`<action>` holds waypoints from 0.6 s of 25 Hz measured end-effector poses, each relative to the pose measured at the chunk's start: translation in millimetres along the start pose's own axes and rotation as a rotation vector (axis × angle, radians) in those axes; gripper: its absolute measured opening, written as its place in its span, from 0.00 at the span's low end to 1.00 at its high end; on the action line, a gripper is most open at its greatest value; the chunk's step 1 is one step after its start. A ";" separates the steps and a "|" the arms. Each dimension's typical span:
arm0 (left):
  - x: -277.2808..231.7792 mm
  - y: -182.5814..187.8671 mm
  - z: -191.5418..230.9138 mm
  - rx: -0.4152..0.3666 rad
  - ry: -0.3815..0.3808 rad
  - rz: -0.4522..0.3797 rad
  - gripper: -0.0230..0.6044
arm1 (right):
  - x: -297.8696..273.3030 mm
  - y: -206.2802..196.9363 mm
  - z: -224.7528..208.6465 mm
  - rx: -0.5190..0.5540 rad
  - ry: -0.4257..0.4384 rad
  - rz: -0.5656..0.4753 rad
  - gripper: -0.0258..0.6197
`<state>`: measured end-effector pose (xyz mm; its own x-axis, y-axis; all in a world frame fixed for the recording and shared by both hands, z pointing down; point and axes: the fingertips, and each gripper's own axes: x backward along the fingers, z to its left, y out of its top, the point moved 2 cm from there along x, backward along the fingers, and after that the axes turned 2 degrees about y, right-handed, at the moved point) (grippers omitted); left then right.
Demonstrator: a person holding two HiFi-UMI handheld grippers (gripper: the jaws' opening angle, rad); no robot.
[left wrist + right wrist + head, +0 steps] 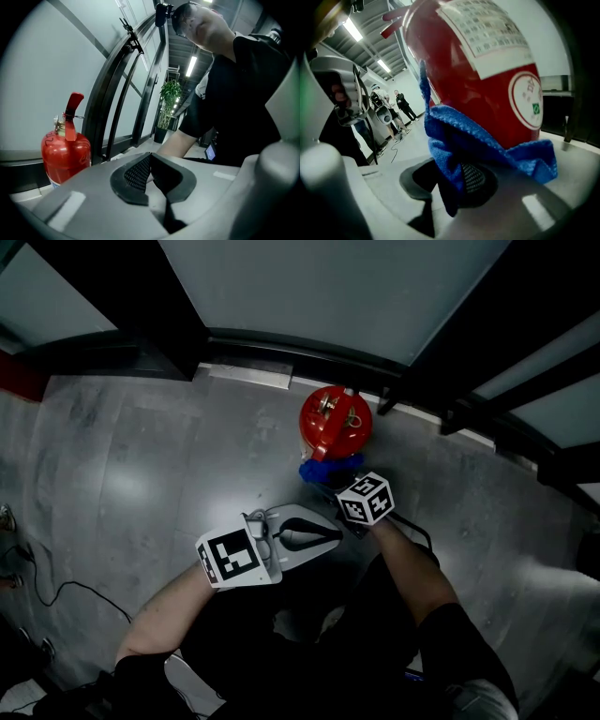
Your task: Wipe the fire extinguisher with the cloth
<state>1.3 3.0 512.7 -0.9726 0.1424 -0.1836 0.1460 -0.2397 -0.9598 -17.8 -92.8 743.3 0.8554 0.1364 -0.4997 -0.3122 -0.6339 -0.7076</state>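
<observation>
Grey floor (141, 474) holds a red fire extinguisher (335, 421). Right gripper (461, 180) pinches the blue cloth (454, 140) against it. Left gripper (151, 172) is closed on nothing, held apart from it.

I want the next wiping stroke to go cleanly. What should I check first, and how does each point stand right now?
1. Cloth gripped by the right gripper: ok, the jaws are shut on it.
2. Cloth touching the fire extinguisher: ok, it lies against the red side.
3. Fire extinguisher upright on the floor: ok, as the left gripper view shows.
4. Left gripper out of the way: ok, it is shut, empty and apart from the fire extinguisher.
5. Fire extinguisher steadied against tipping: not ok, nothing holds it.
6. Dirt left on it: cannot tell.
</observation>
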 end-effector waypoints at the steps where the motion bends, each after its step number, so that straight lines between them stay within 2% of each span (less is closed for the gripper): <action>1: 1.7 1.5 2.1 0.002 0.009 -0.007 0.05 | -3.8 -4.5 -2.8 -0.004 -0.010 0.007 0.18; 7: 1.2 -10.8 3.4 0.000 0.015 0.035 0.05 | -21.4 -24.0 -18.0 -0.013 -0.049 0.013 0.18; 15: 6.4 -22.0 7.8 0.039 0.020 0.045 0.05 | -23.2 -26.7 -16.3 0.002 -0.027 -0.024 0.18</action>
<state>-9.6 1.7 534.3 -0.9613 0.1496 -0.2314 0.1824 -0.2837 -0.9414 -22.6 -91.5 781.9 0.8512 0.1725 -0.4956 -0.2922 -0.6286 -0.7207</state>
